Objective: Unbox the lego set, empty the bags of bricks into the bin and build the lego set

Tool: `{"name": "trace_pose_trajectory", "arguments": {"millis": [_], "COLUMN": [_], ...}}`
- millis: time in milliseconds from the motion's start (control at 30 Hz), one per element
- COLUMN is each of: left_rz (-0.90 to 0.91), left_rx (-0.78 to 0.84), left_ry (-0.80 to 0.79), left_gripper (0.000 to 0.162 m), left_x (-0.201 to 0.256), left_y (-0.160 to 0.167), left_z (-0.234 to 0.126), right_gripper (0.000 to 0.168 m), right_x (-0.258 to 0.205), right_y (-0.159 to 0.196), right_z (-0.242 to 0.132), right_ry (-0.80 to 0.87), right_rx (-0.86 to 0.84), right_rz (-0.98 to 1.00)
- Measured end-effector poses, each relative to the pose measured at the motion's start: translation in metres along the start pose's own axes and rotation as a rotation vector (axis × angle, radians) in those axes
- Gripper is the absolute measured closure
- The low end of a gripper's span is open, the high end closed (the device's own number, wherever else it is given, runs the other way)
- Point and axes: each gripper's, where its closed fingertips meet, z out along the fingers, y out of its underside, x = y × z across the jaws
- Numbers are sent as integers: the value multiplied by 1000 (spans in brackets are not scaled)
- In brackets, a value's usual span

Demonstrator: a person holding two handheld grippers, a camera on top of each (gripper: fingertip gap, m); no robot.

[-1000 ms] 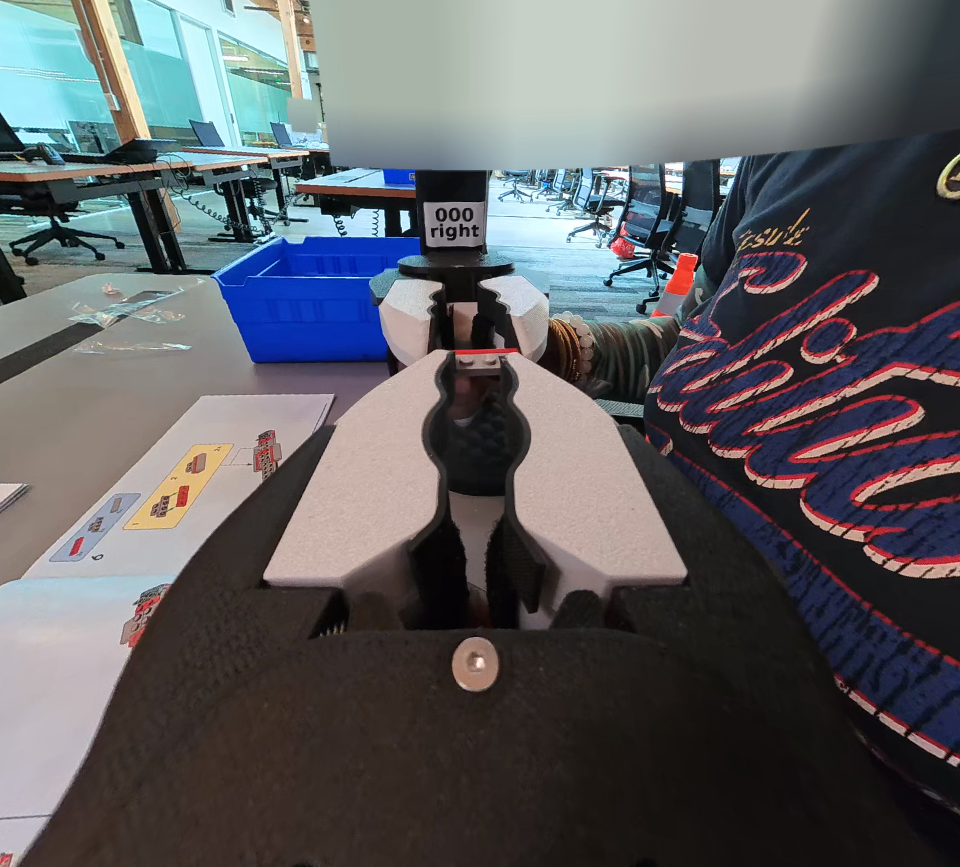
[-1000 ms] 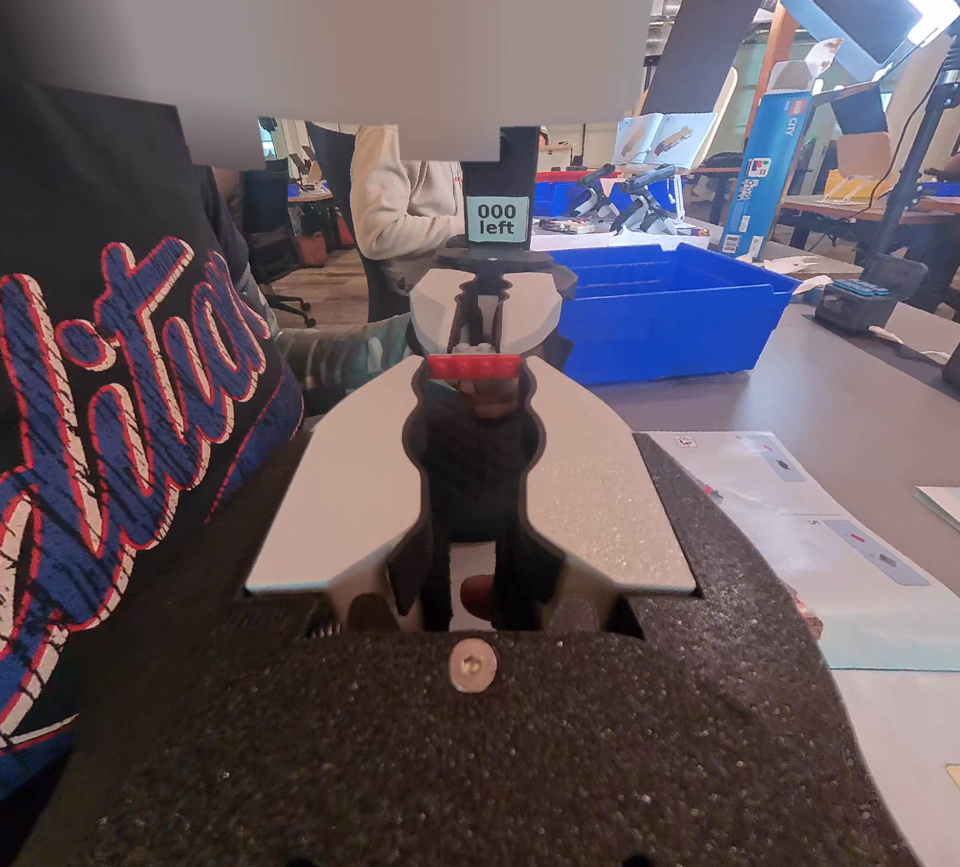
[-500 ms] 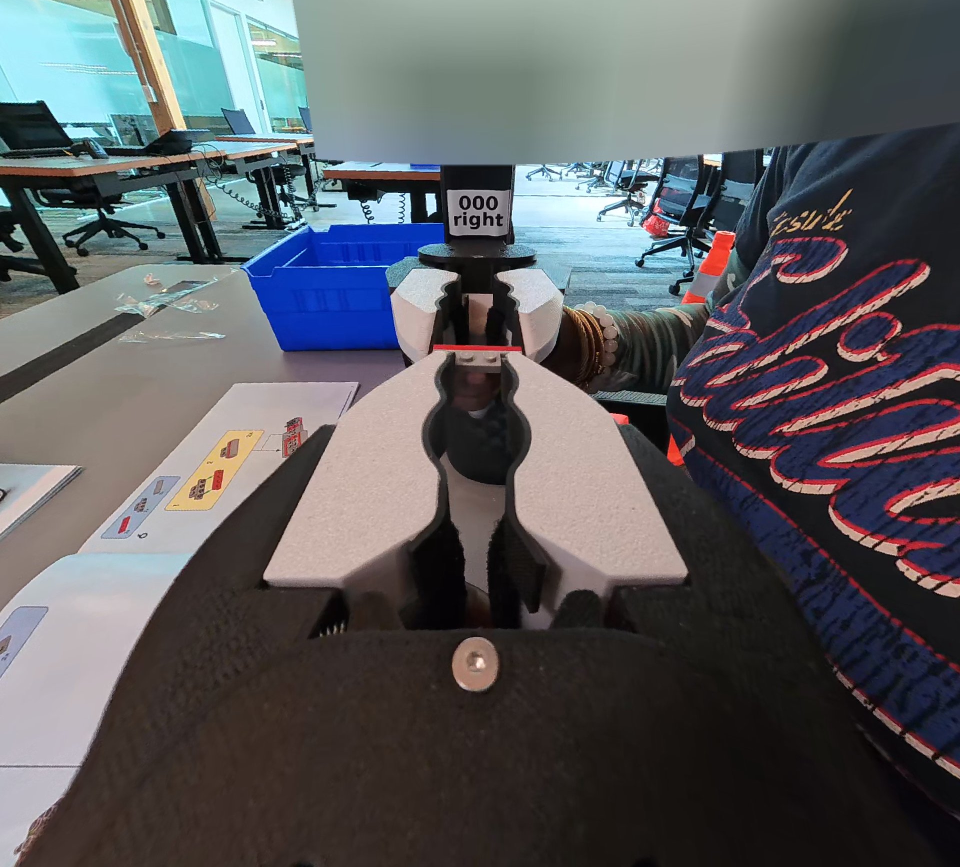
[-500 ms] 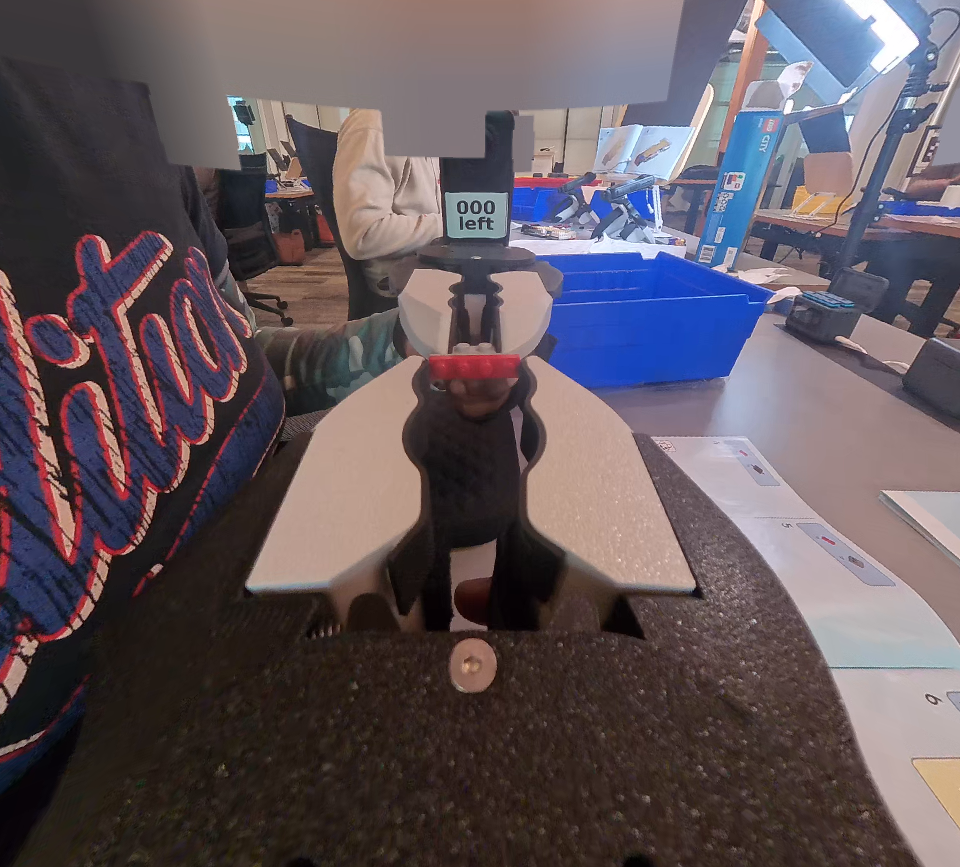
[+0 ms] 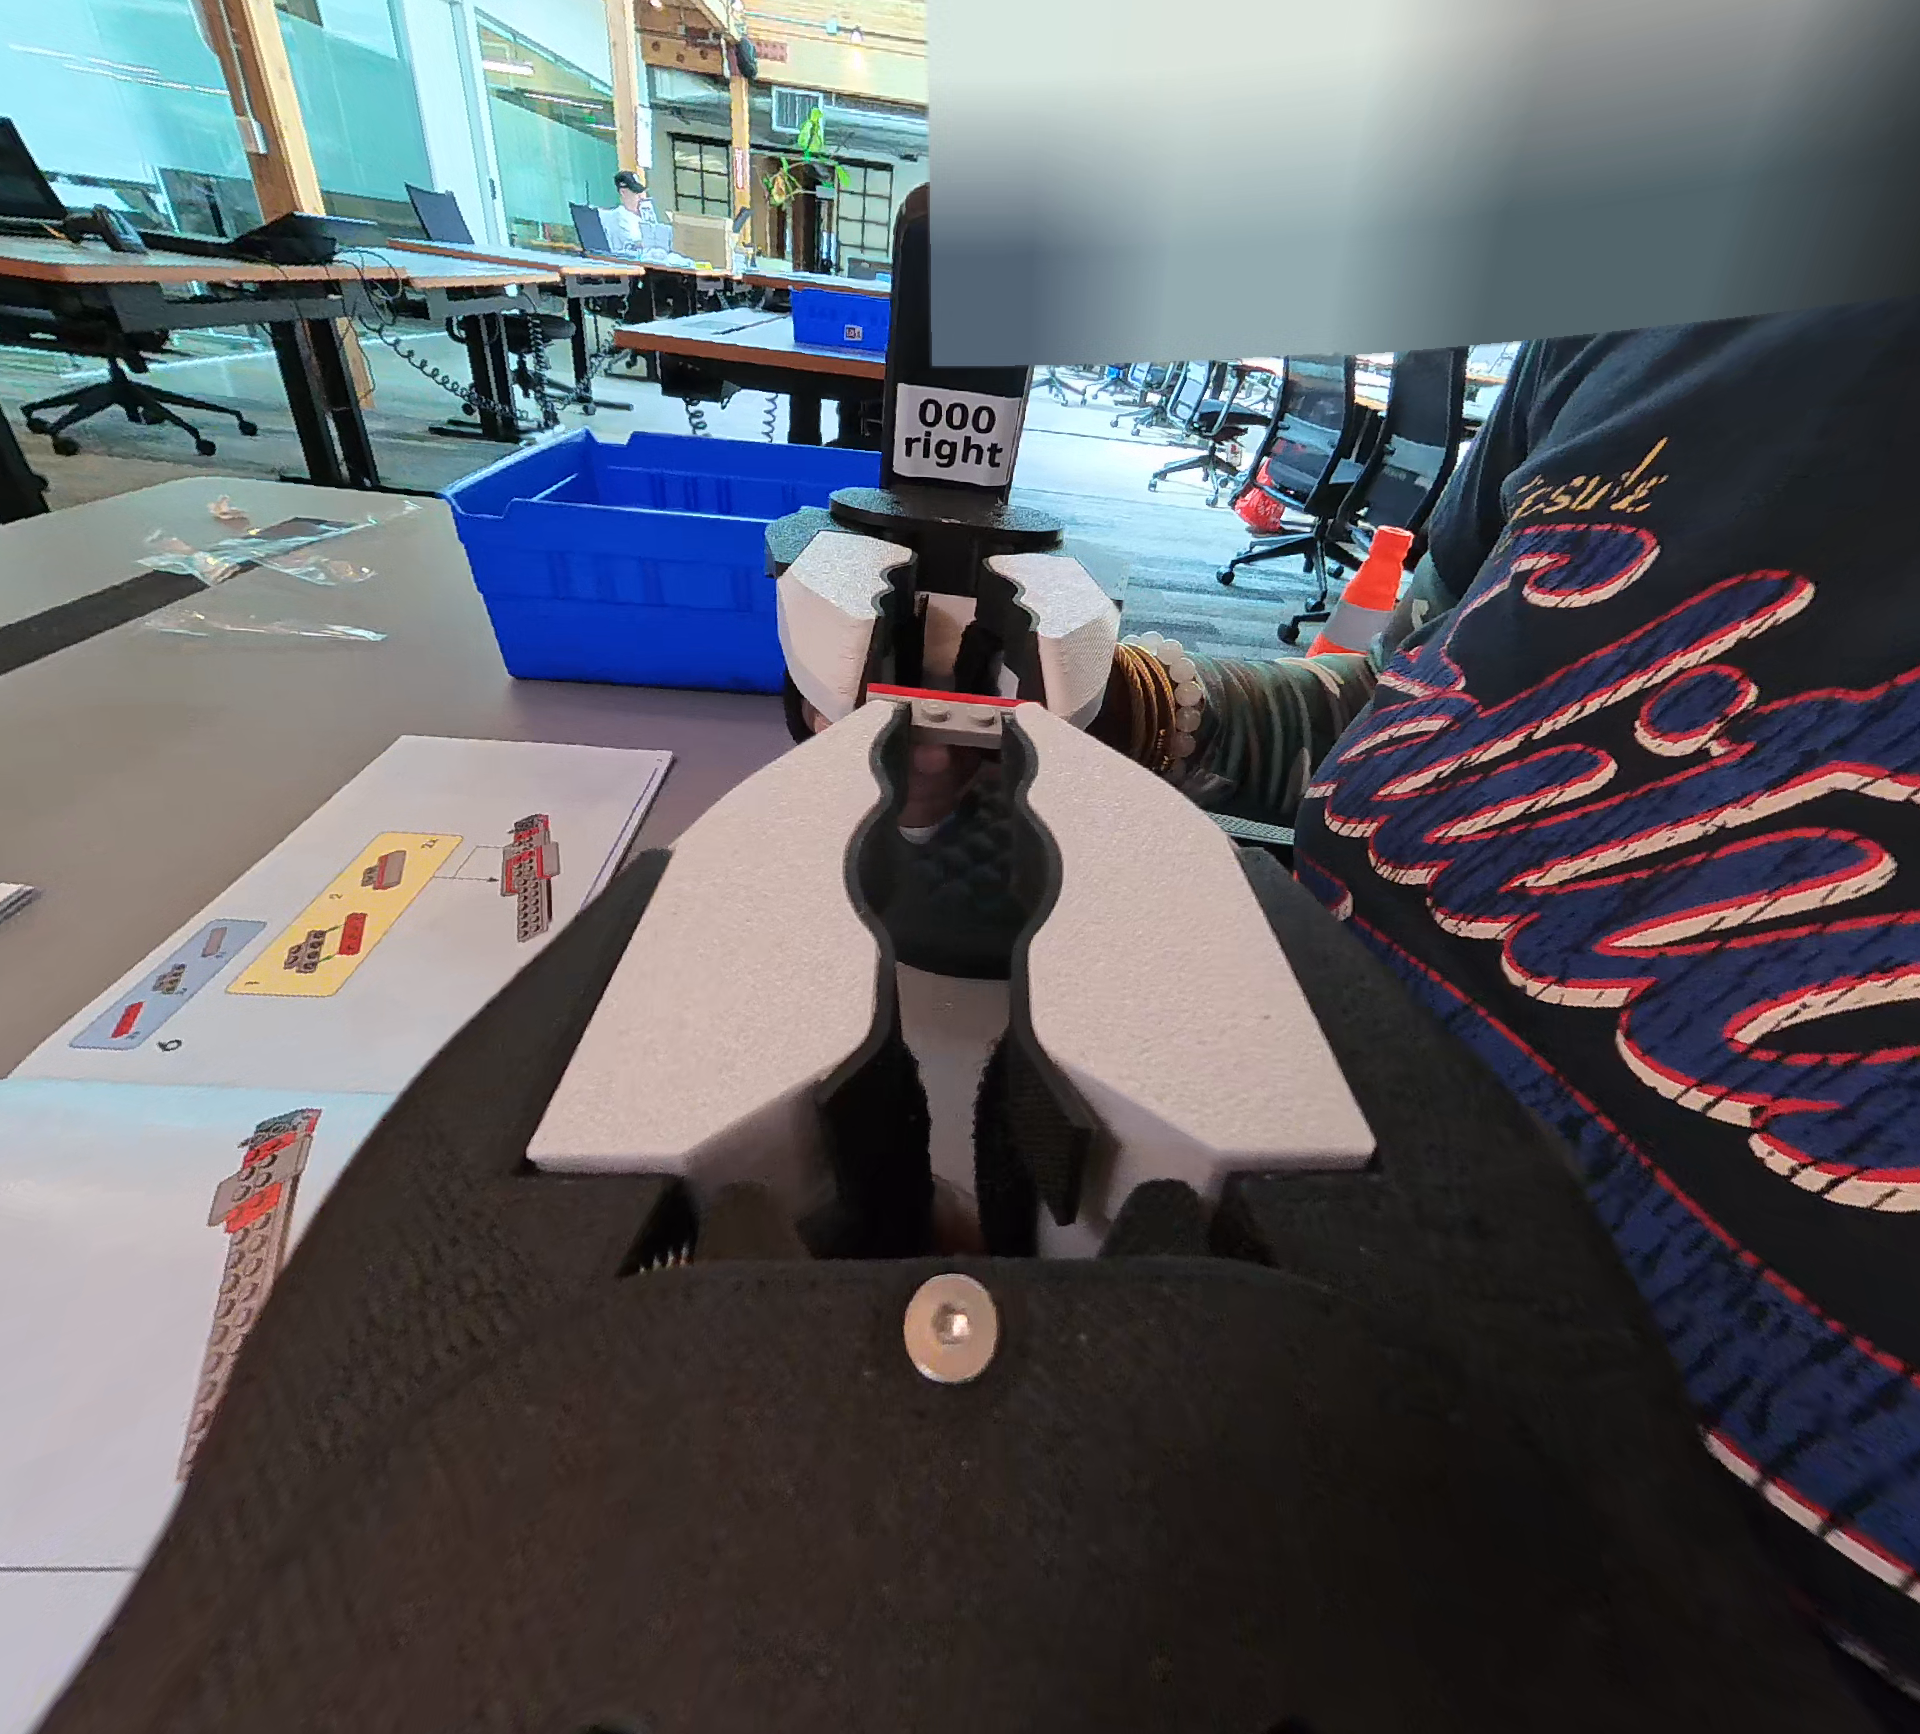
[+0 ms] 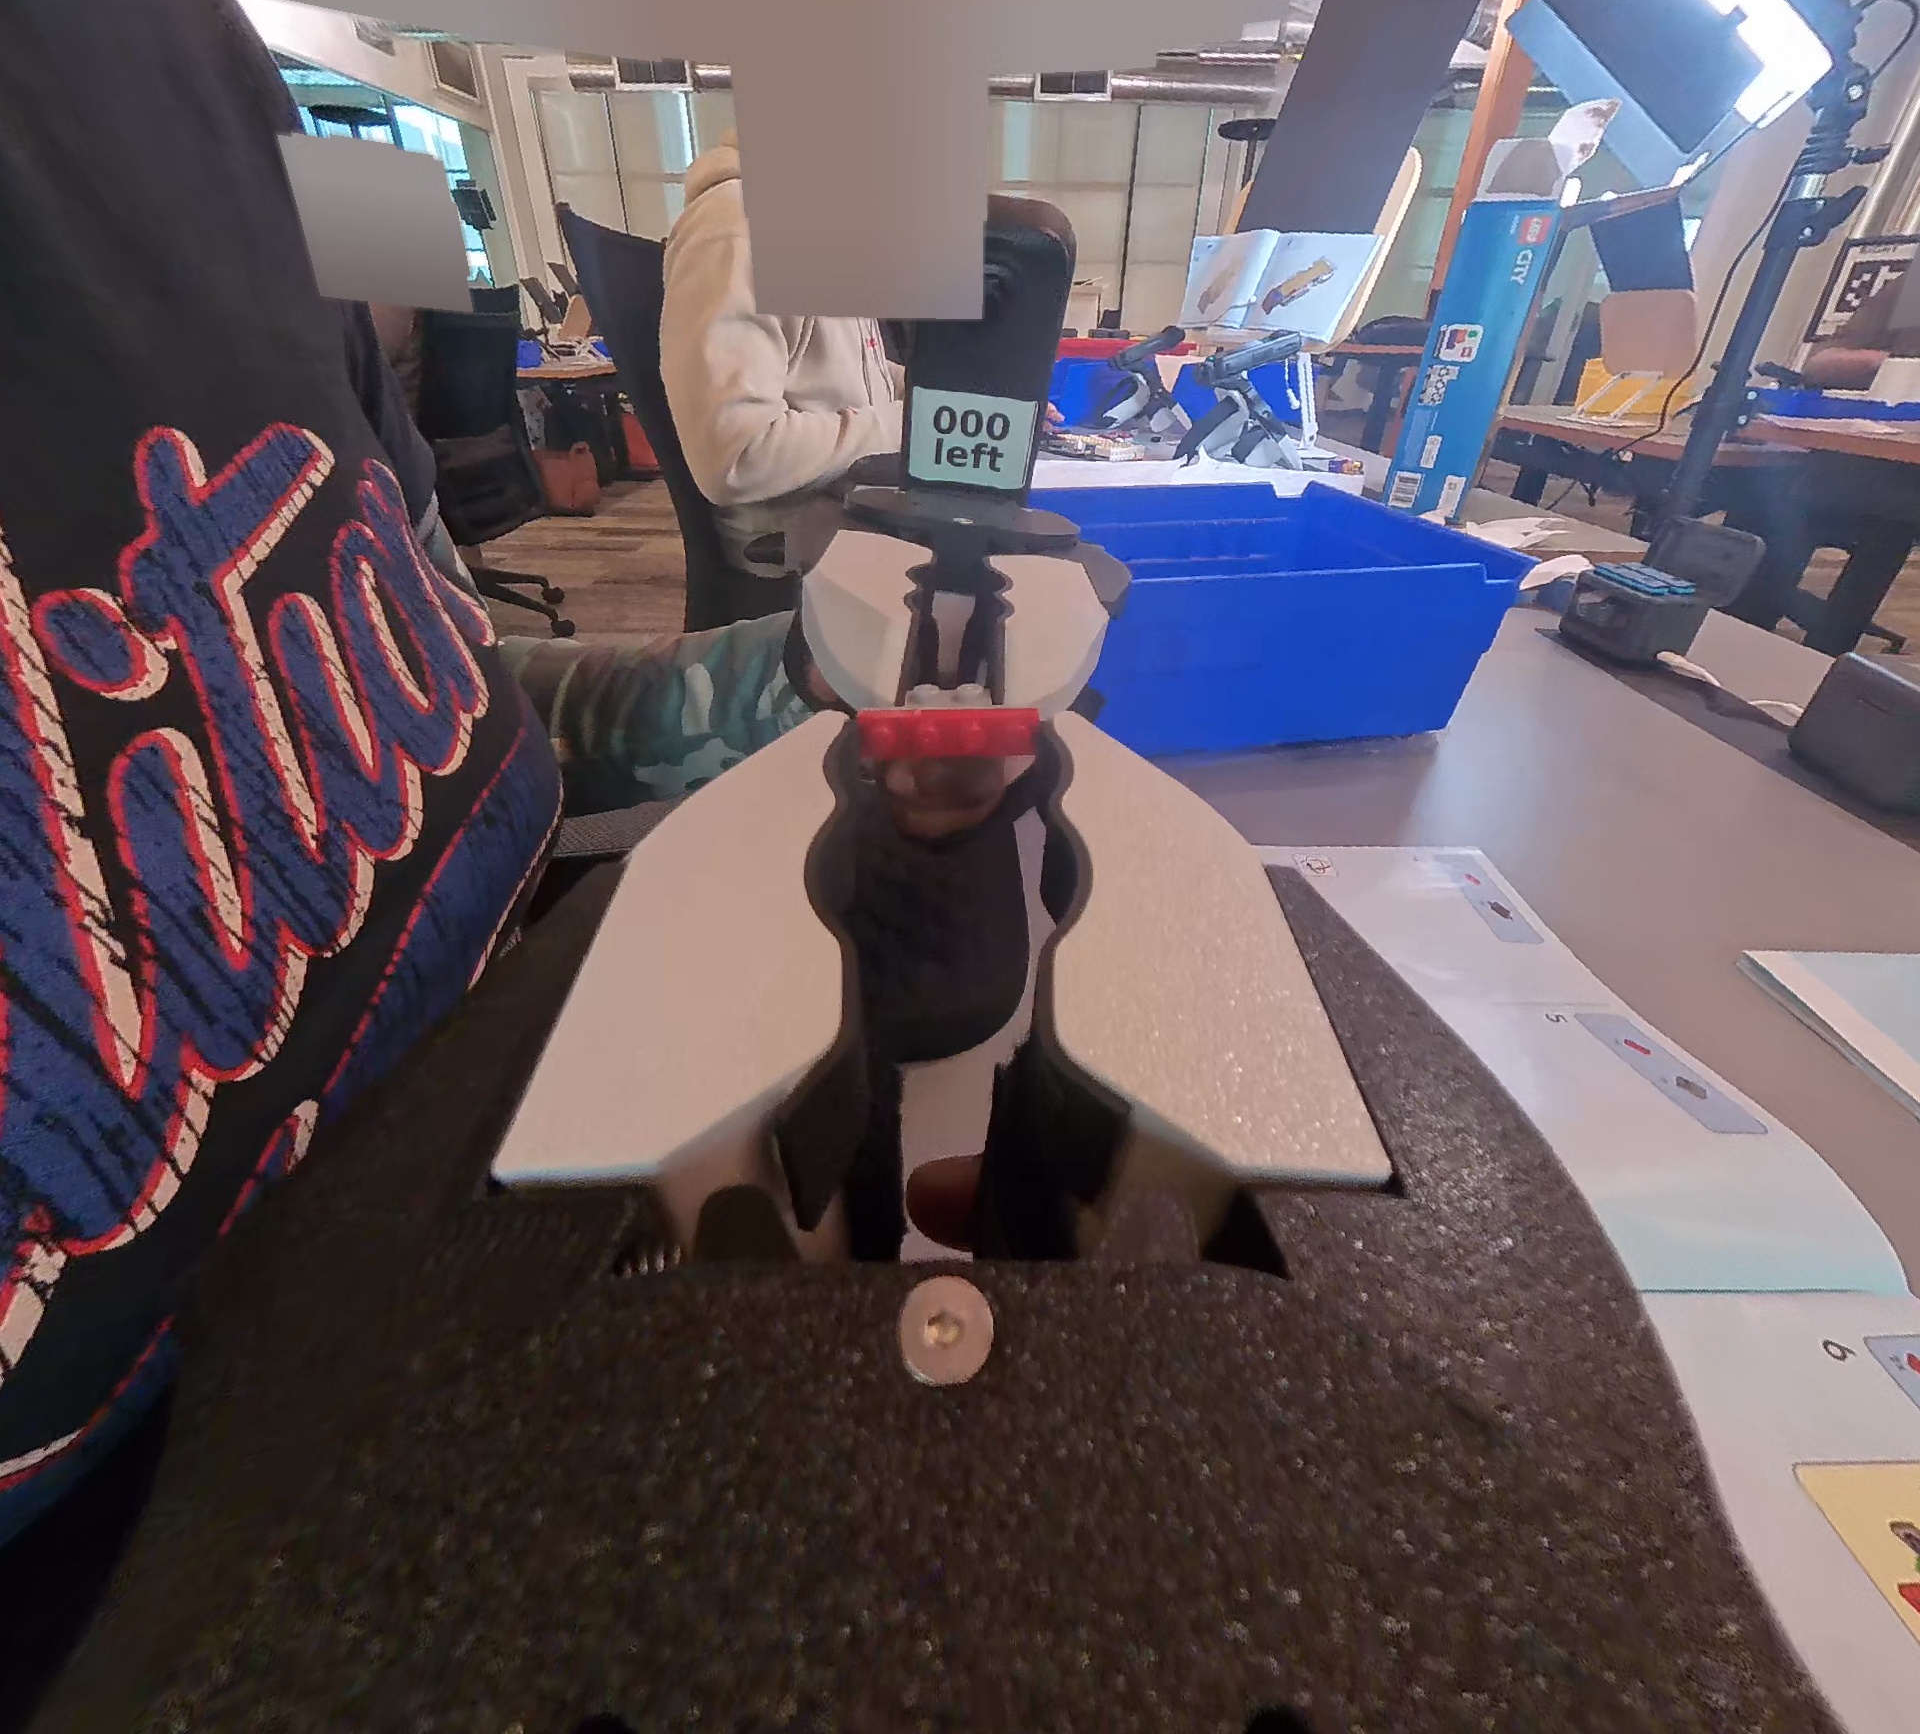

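My left gripper (image 5: 956,730) is shut on a small grey plate (image 5: 958,724), held in the air above the table's near edge. My right gripper (image 6: 948,739) is shut on a red plate (image 6: 948,735). The two grippers face each other tip to tip. The red plate (image 5: 940,696) lies right against the far side of the grey plate, and in the right wrist view the grey plate (image 6: 943,695) shows just behind the red one. I cannot tell whether the two plates are joined. The blue bin (image 5: 634,583) stands behind on the table; its contents are hidden.
The open instruction booklet (image 5: 416,895) lies on the grey table below the grippers and also shows in the right wrist view (image 6: 1558,1040). Empty clear bags (image 5: 260,552) lie at the far left. A tall blue set box (image 6: 1475,375) stands behind the bin (image 6: 1299,635). A person's dark shirt (image 5: 1610,853) is close by. Only a small space, under 4 cm, lies between the two pairs of fingers.
Both grippers stay shut and tip to tip with their plates. Both views have swung slightly, so the bin and booklet sit a little differently behind them.
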Motion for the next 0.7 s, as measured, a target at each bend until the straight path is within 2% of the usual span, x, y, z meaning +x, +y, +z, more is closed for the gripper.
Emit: {"name": "trace_pose_trajectory", "arguments": {"millis": [300,433,700], "left_rz": [-6,8,31], "left_rx": [-19,-8,35], "left_ry": [-49,-73,-66], "left_gripper": [146,146,146], "left_x": [-15,-22,-21], "left_y": [22,24,22], "left_z": [0,-3,-9], "right_gripper": [135,123,119], "right_x": [11,14,18], "right_y": [24,28,23], "right_z": [-3,-5,-9], "right_ry": [-10,8,12], "right_rx": [-60,-68,-12], "right_rz": [64,64,93]}}
